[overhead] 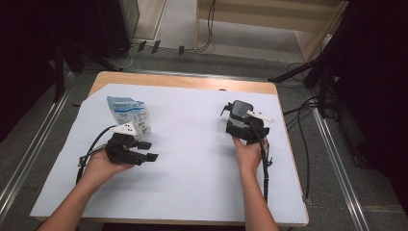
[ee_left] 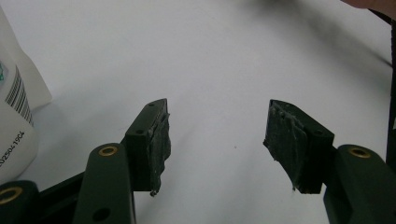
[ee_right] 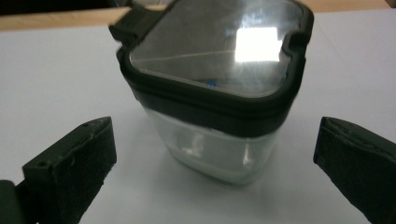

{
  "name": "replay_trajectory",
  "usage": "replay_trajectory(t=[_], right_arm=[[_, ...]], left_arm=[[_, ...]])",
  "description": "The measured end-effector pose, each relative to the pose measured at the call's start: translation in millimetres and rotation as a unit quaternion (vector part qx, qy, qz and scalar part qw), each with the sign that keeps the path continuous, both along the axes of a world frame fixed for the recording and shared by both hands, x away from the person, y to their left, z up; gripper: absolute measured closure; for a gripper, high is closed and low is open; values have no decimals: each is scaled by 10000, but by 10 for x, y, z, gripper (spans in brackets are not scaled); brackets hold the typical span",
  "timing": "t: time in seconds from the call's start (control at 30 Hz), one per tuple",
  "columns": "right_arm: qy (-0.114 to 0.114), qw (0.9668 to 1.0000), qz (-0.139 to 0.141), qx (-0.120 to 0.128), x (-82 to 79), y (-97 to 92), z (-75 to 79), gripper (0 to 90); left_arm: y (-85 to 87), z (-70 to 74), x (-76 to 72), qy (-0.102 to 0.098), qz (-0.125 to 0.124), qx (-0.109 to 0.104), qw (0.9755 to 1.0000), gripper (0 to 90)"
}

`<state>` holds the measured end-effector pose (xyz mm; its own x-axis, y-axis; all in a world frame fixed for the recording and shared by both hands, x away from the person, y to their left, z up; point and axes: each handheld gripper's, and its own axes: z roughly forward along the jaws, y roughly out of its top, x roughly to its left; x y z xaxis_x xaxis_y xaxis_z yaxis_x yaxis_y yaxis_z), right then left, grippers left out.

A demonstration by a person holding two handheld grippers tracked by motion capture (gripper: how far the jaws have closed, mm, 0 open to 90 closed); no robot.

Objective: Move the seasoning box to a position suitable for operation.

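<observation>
At the lower left of the high view, the left claw [overhead: 146, 150] rests low over the white sheet [overhead: 192, 159] covering the table [overhead: 183, 81], its jaws partly spread with nothing between them; the left gripper view shows only bare sheet between its pads [ee_left: 161, 140]. Just beyond it, toward the upper left, a blue-and-white refill pouch [overhead: 129, 113] stands upright and untouched. At the right of the high view, the right claw [overhead: 236, 126] sits close to a clear container with a black lid [overhead: 239, 109]. In the right gripper view the jaws stand wide on either side of that container [ee_right: 219, 93], pads apart from its walls, lid closed. Judged from this, nothing is gripped yet: the container remains shut, the pouch unopened, so any opening or filling lies ahead.
</observation>
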<state>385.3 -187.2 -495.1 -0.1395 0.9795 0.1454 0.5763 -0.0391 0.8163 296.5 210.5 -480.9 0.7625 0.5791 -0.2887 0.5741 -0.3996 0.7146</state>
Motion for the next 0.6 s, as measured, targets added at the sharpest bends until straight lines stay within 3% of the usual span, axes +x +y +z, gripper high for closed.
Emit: replay_trajectory(t=[0.03,0.17,0.23,0.47,0.6], right_arm=[[40,9999,-134,-49,31,7,6,0],[94,9997,-161,-158,75,48,16,0],[14,9999,-90,-99,108,67,24,0],[116,9992,-328,-214,241,129,-24,0],[25,9990,-435,-92,285,143,-57,0]], left_arm=[[0,-3,-7,3,3,6,10000,407],[7,-6,-16,29,12,46,10000,407],[11,-10,-21,25,9,19,10000,407],[25,-16,-60,56,39,56,10000,406],[45,-24,-77,59,63,54,9999,406]])
